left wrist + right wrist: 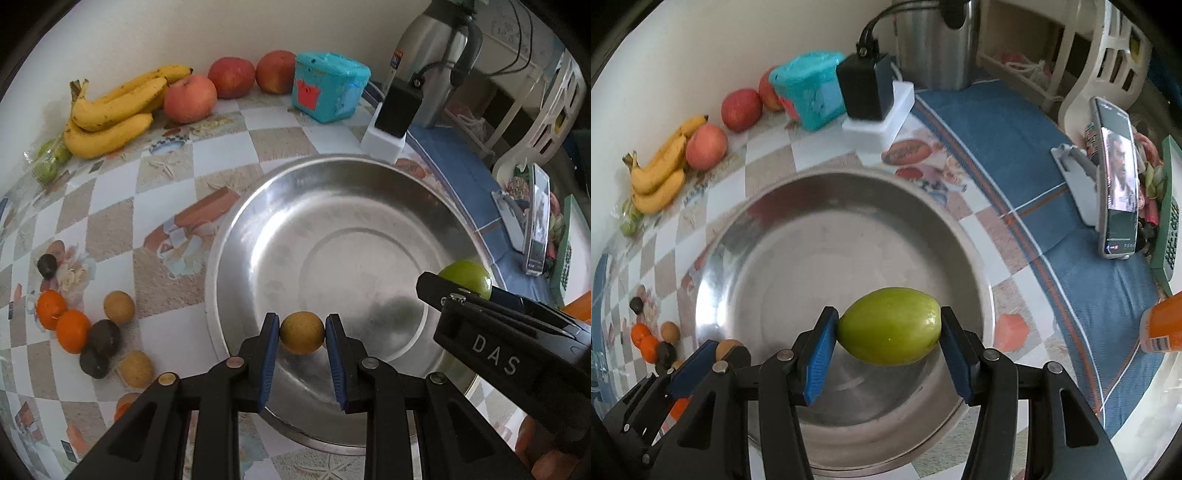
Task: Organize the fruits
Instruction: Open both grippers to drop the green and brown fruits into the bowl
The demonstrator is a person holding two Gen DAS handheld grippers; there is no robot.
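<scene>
A wide steel bowl (258, 229) (713, 258) stands mid-table with nothing lying in it. My left gripper (302, 334) is shut on a small round tan fruit (302, 333) above the bowl's near side. My right gripper (889, 328) is shut on a green oval fruit (889, 325) (466, 277) over the bowl. Each gripper shows in the other's view: the right one at the lower right, the left one with its tan fruit (728, 348) at the lower left. Left of the bowl lie oranges (62, 320), dark fruits (100, 347) and tan fruits (119, 306).
Along the wall lie bananas (110, 110), three red apples (190, 98) and bagged green fruit (50, 158). A teal box (328, 86), a black charger on a white base (393, 118), a steel flask (428, 55) and a phone on a stand (1117, 188) stand behind and right.
</scene>
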